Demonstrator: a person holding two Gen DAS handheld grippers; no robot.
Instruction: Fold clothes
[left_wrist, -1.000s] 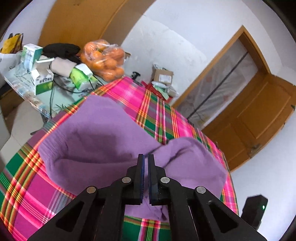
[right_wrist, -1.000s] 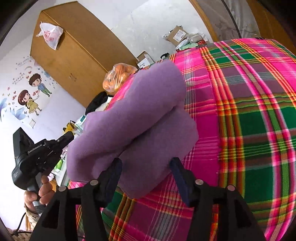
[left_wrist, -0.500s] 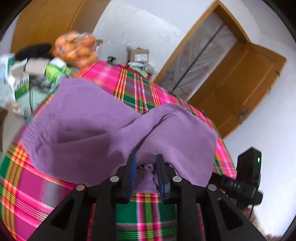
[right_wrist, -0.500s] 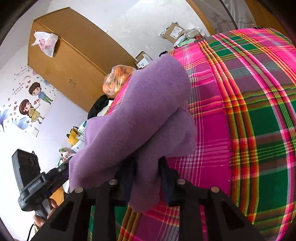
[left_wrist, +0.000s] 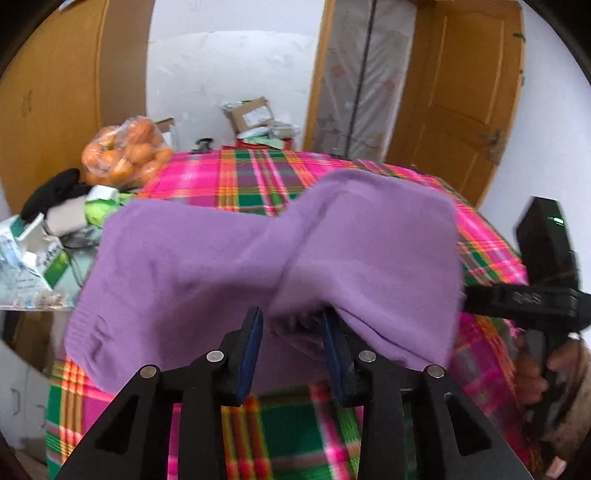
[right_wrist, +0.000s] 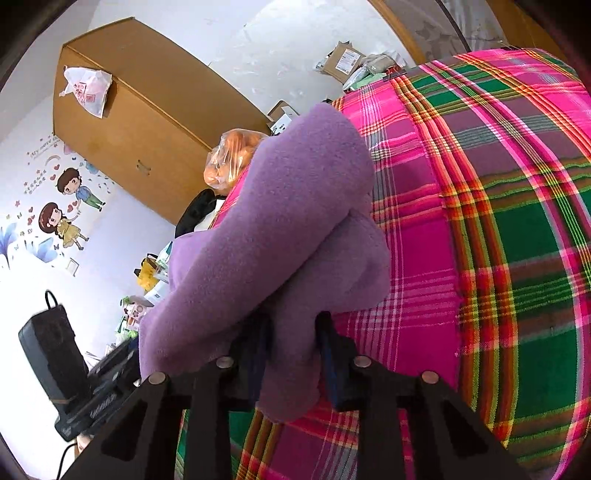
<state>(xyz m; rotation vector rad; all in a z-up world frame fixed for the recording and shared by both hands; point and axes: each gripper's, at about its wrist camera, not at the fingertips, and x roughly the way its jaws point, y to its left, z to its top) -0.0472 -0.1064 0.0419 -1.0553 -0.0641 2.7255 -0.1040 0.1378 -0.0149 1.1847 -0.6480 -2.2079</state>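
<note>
Here: purple garment (left_wrist: 229, 258) bunched, long axis left-right across plaid worktop (left_wrist: 258, 177). Left gripper (left_wrist: 293, 325) fingers spread around near fold; right gripper (right_wrist: 291, 332) fingers pinching garment's near edge.

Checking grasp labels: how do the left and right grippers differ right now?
The left gripper stands with its jaws apart, fabric of the purple sweater loose between them; the right gripper has its jaws pressed against a bunched fold of the sweater. The left one meets the sweater's near edge head-on; the right one comes in from the sweater's side. Both are at the near edge of the plaid tablecloth.
</note>
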